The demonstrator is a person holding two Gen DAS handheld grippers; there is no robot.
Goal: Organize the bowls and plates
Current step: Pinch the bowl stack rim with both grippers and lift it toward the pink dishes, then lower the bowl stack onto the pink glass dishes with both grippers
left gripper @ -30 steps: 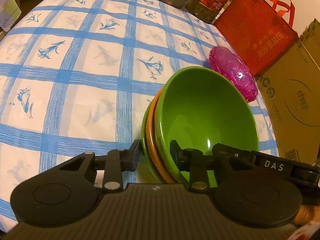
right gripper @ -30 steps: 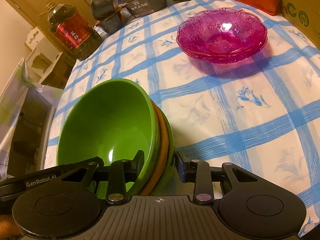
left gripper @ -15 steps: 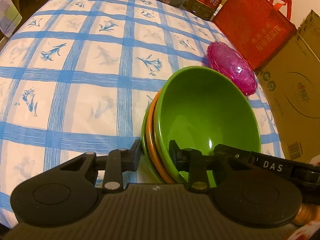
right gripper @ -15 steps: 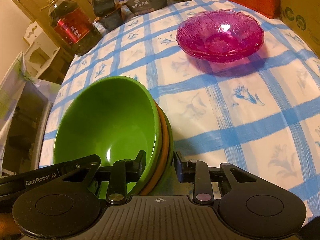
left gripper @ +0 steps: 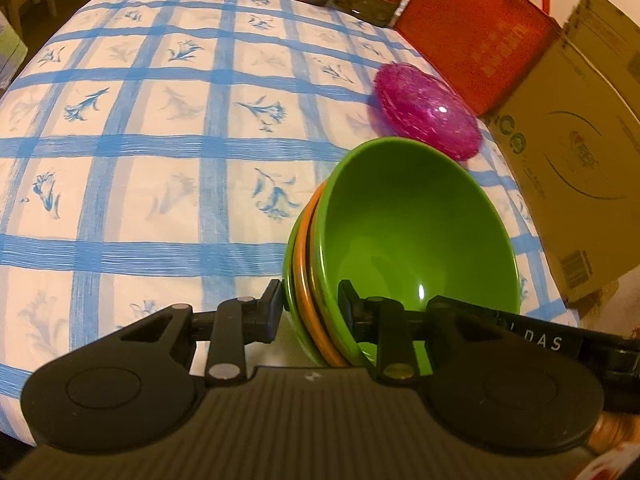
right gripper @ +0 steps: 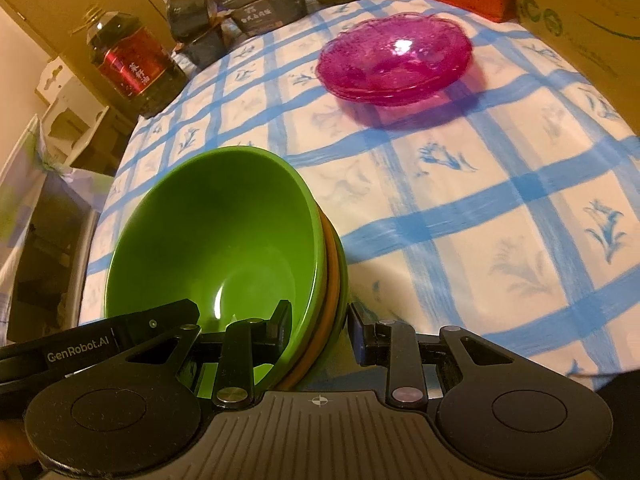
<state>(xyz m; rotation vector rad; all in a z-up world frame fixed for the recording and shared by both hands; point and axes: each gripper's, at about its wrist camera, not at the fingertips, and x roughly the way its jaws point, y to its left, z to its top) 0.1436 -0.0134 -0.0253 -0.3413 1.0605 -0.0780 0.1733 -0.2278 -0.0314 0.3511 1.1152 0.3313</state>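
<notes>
Both pairs of fingers pinch the nested green-and-orange bowl stack [left gripper: 400, 248]: left gripper [left gripper: 310, 306] at its nine o'clock rim, right gripper [right gripper: 318, 330] at three. Since a second ago the stack has travelled toward the pink glass plates [right gripper: 394, 58] at one o'clock, apparently for regrouping.

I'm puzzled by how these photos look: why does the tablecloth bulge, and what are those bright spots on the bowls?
Left wrist view: the fisheye lens bows the checked tablecloth; a lamp glint sits inside the green bowl. Right wrist view: glare whitens the pink glass bowls, which cast a soft shadow; everything has a warm yellow tint.
</notes>
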